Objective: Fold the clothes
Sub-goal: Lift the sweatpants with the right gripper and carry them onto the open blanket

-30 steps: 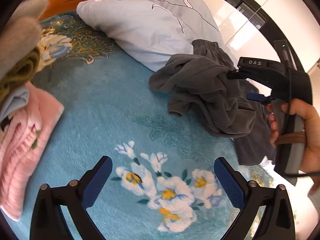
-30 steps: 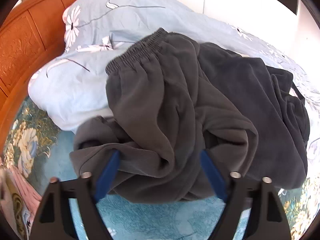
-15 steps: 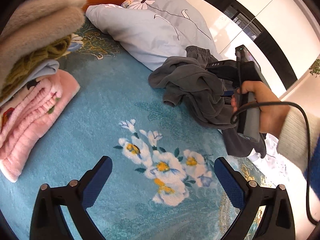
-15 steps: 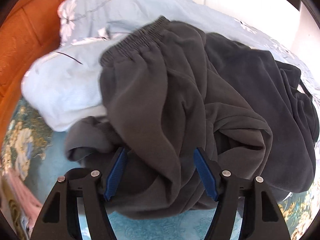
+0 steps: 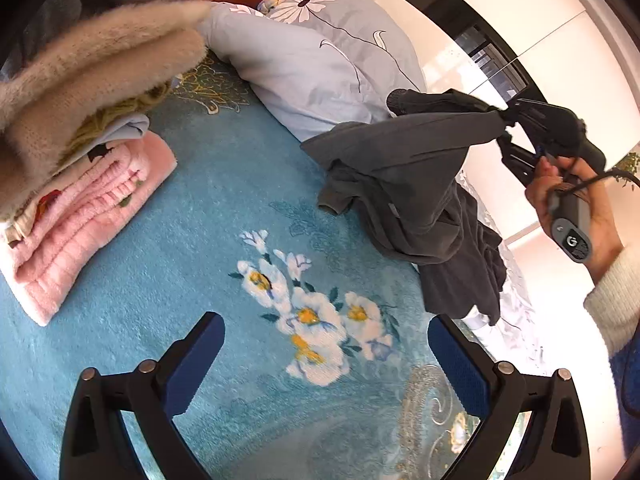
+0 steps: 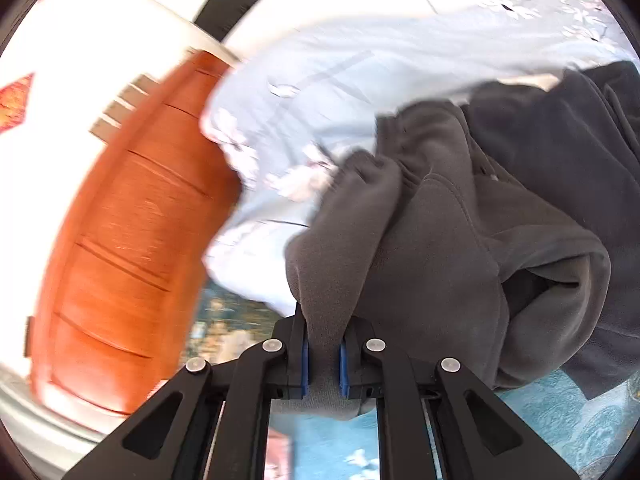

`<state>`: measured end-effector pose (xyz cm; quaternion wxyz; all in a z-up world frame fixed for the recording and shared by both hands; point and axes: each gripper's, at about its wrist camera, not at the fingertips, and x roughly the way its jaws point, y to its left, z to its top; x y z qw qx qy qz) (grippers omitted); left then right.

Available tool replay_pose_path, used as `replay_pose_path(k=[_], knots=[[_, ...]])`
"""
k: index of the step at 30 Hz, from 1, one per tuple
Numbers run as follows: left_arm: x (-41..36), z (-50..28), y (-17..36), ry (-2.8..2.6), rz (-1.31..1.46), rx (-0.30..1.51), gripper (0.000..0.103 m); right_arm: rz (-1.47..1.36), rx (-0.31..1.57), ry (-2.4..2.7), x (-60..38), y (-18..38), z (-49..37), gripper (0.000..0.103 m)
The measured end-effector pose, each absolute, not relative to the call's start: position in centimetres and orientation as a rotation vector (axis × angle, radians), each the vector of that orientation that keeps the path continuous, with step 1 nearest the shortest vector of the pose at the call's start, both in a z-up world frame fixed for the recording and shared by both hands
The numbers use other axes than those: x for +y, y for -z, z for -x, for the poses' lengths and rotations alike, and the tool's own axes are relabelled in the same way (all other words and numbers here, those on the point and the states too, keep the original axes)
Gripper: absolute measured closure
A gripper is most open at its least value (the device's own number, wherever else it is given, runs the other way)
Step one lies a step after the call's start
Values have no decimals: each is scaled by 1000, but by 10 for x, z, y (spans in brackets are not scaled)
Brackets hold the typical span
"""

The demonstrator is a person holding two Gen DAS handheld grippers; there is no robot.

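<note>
- The right gripper [image 6: 323, 354] has its jaws closing on a bunched fold of the dark grey sweatpants [image 6: 440, 240]; cloth fills the gap between the blue pads [image 6: 305, 364], which press on it from both sides
- In the left wrist view the same right gripper [image 5: 505, 120] holds the dark grey sweatpants [image 5: 404, 172] up by one pinched corner, so the fabric stretches taut from the tip and drapes down onto the bed
- The lower part of the garment lies crumpled on the teal floral blanket [image 5: 208, 208], near the bed's right edge and just in front of the pale blue floral pillow [image 5: 320, 60]
- A person's hand [image 5: 576, 196] in a cream knitted sleeve [image 5: 616, 300] grips the right gripper's handle
- The left gripper [image 5: 326, 356] hovers over the blanket with its fingers spread wide and nothing between them
- A stack of folded clothes [image 5: 80, 152] sits at the left of the blanket, well apart from the sweatpants: a pink fleece piece at the bottom, a fluffy beige piece near the top
- An orange wooden headboard [image 6: 132, 240] stands behind the pillow; it looks blurred in the right wrist view
</note>
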<state>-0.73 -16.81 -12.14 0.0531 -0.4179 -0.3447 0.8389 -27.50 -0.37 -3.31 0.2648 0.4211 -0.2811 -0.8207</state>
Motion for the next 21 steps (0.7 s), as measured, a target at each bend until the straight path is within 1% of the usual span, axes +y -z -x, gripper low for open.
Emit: replay_pose_path(k=[3, 5, 7, 9, 13, 16, 19, 21], knots=[[-160, -4, 103, -2541, 1247, -1028, 0, -1009, -838, 2141, 25, -7, 243, 92], [-154, -14, 88, -2551, 1239, -974, 0, -942, -862, 2109, 46, -29, 219, 92], [-147, -24, 74, -2560, 1232, -920, 0, -899, -872, 2101, 71, -41, 194, 92], [-141, -33, 66, -2536, 1234, -914, 0, -867, -885, 2095, 96, -50, 175, 92], [-128, -52, 50, -2486, 1239, -908, 0, -846, -869, 2163, 168, -67, 126, 92], [-111, -67, 38, -2480, 1204, -868, 0, -808, -876, 2230, 226, -86, 95, 92], [-88, -78, 27, -2459, 1185, -800, 0, -711, -835, 2340, 276, -130, 55, 92], [-72, -85, 22, -2435, 1167, -769, 0, -640, -747, 2411, 306, -170, 29, 92]])
